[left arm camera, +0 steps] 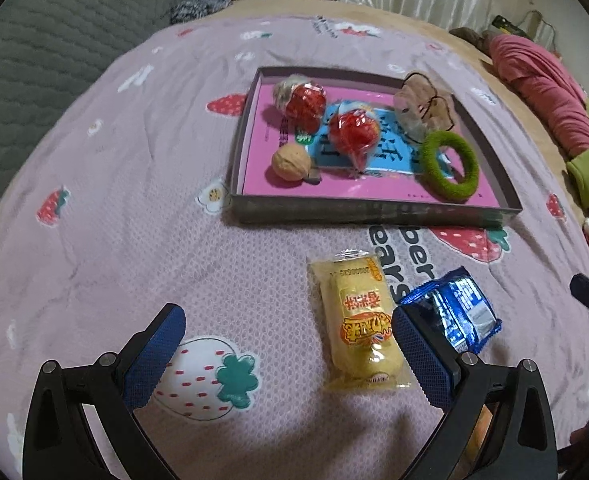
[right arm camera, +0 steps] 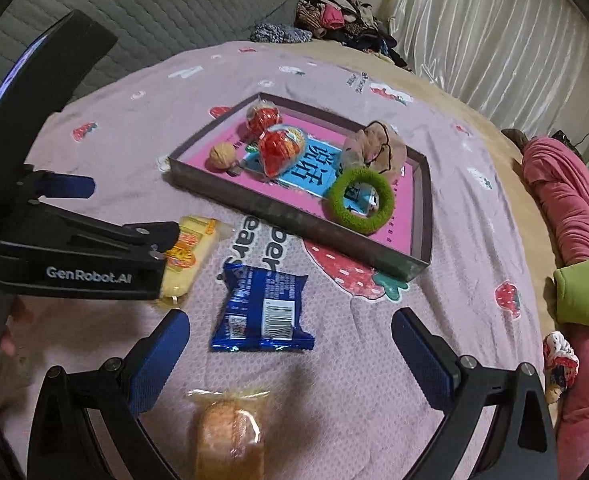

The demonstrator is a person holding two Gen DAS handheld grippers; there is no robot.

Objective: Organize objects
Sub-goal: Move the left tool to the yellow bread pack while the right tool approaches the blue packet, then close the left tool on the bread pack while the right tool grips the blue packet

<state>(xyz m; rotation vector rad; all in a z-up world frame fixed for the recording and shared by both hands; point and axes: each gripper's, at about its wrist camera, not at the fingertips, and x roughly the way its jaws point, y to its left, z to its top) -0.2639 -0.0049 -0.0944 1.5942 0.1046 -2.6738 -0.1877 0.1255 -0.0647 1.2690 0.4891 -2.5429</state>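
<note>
Left gripper [left arm camera: 288, 322]: you hold it spread wide — yellow cake pack [left arm camera: 360, 326] between its fingers.
Right gripper [right arm camera: 290, 328]: spread wide around the blue packet [right arm camera: 262, 308].
Bottom middle, right view only: an orange cake [right arm camera: 230, 432] — hidden from your left camera.

left gripper [left arm camera: 288, 334] jaws spread wide, right gripper [right arm camera: 290, 338] jaws spread wide

The sheet [left arm camera: 134, 200] is matt woven cloth. The blue pack [right arm camera: 264, 308] is glossy crinkled foil; the yellow pack [left arm camera: 360, 320] is shiny clear film. The green ring [left arm camera: 450, 166] looks fuzzy — the walnut [left arm camera: 291, 161] rough. Finger pads [left arm camera: 162, 354] are textured blue, on matt black plastic frames.
</note>
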